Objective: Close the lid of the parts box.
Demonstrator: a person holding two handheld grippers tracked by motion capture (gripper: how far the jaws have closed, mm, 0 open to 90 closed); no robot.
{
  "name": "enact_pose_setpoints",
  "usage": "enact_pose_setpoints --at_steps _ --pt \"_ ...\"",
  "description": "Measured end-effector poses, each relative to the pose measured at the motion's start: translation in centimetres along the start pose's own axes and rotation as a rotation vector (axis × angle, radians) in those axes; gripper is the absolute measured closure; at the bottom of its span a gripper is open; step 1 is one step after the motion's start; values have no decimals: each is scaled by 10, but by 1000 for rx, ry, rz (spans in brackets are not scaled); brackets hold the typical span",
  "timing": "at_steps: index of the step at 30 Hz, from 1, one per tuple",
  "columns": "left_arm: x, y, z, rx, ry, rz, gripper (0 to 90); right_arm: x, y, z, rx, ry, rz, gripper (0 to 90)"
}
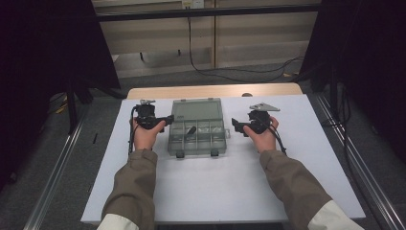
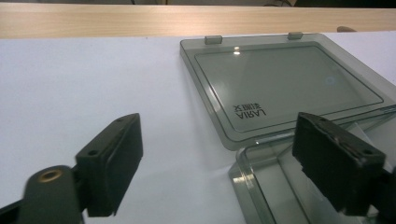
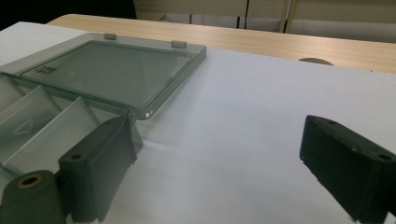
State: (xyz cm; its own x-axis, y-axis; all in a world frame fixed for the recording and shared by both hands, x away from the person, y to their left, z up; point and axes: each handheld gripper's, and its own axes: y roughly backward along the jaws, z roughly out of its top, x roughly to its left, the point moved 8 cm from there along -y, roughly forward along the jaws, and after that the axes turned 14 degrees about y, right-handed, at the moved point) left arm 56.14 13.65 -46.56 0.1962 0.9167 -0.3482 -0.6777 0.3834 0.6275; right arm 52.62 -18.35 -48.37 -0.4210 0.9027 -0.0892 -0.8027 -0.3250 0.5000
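Nearest the camera in the high view, at the bottom of the frame, we see the person's two sleeved forearms coming up toward the middle. Each hand carries a gripper over the white sheet (image 1: 220, 191) that covers the table.

In the centre of the frame lies the clear organiser box (image 1: 197, 135), its lid (image 1: 195, 110) swung open and lying flat on the sheet beyond the compartments. A small dark item (image 1: 190, 130) rests in one of the middle compartments; we cannot tell what it is.

The left gripper (image 1: 168, 118) sits left of centre, just beside the box's left edge. In the left gripper view its jaws stand wide apart with nothing between them, one jaw over bare sheet, the other over the box's near corner.

The right gripper (image 1: 235, 124) sits right of centre, just beside the box's right edge. In the right gripper view its jaws also gape wide and hold nothing, the left one in front of the box's corner, the other over bare sheet.
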Motion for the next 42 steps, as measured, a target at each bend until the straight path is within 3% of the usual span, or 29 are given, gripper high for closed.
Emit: enact_pose_setpoints --at_steps 4,7,10,14,20,23,25,30,35,42 --pt "4 0 5 -33 4 19 262 -6 -8 0 26 -20 -12 139" --pt "6 -3 7 -37 -16 27 320 -8 -11 4 17 -35 -17 177" --pt "7 -6 8 -40 -22 33 329 -9 -16 6 32 -35 -26 212" --pt "8 -9 9 -31 -27 45 378 -5 -25 3 57 -101 -10 277" --pt "10 -14 10 -27 -12 55 453 0 -36 6 79 -66 -30 375" --pt "12 -18 11 -23 5 52 522 2 -41 4 106 -92 -32 446" --pt "13 -21 10 -17 14 55 564 4 -46 3 123 -111 -14 509" --pt "15 -30 7 1 18 63 696 4 -53 6 150 -103 -7 668" --pt "16 -38 5 23 -3 69 806 4 -61 6 171 -140 23 826" --pt "18 -52 3 60 28 55 880 9 -73 11 181 -124 61 890"
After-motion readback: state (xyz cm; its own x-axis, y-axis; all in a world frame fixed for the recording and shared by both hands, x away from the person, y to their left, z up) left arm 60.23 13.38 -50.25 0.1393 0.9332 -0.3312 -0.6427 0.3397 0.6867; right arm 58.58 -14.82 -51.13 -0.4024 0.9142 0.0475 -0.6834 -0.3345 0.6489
